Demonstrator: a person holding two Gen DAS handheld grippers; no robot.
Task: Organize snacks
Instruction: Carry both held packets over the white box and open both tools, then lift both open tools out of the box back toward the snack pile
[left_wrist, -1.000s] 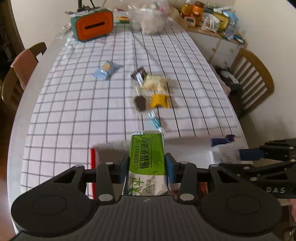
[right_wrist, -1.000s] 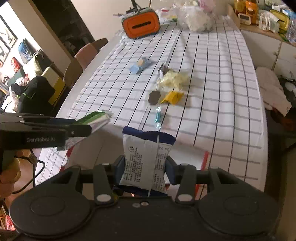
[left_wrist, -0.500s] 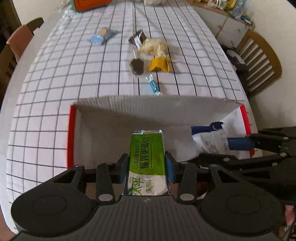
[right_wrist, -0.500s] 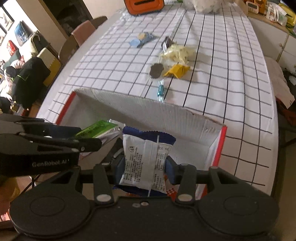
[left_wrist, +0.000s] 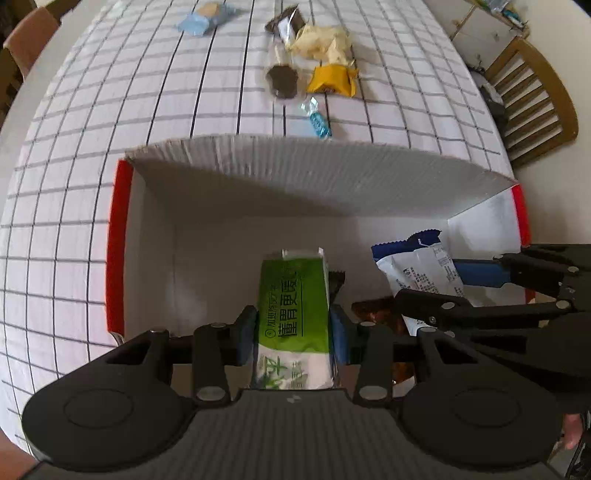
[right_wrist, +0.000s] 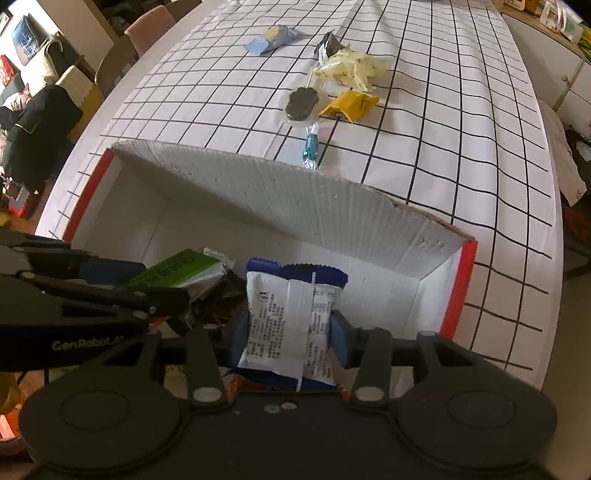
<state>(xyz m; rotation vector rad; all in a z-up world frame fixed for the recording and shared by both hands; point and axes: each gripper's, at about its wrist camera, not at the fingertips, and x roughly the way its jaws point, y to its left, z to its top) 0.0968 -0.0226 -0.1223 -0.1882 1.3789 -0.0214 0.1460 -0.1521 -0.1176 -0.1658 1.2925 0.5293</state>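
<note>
Holding two snacks over the open white corrugated cardboard box with red edges (left_wrist: 117, 236), you had not yet let either one go. Your left gripper (left_wrist: 293, 328) was clenched on the green-and-white foil snack packet (left_wrist: 293, 306), and your right gripper (right_wrist: 290, 328) was clenched on the white snack packet with blue ends (right_wrist: 291, 317); both packets sat low between the box walls, side by side but apart. Something dark brown, seemingly an earlier wrapper (right_wrist: 218, 299), already lay on the box floor beneath them.

Out on the white tablecloth with black grid lines (right_wrist: 461, 122), well beyond the box's far wall, you still had plenty left: a light blue biscuit packet (right_wrist: 271, 38), a dark foil wrapper (right_wrist: 328, 46), a crumpled pale yellow clear bag (right_wrist: 351, 70), a round dark cookie in clear wrap (right_wrist: 301, 105), a yellow packet (right_wrist: 351, 105) and a small blue-wrapped candy (right_wrist: 310, 146). By my reckoning you were only partway through.
</note>
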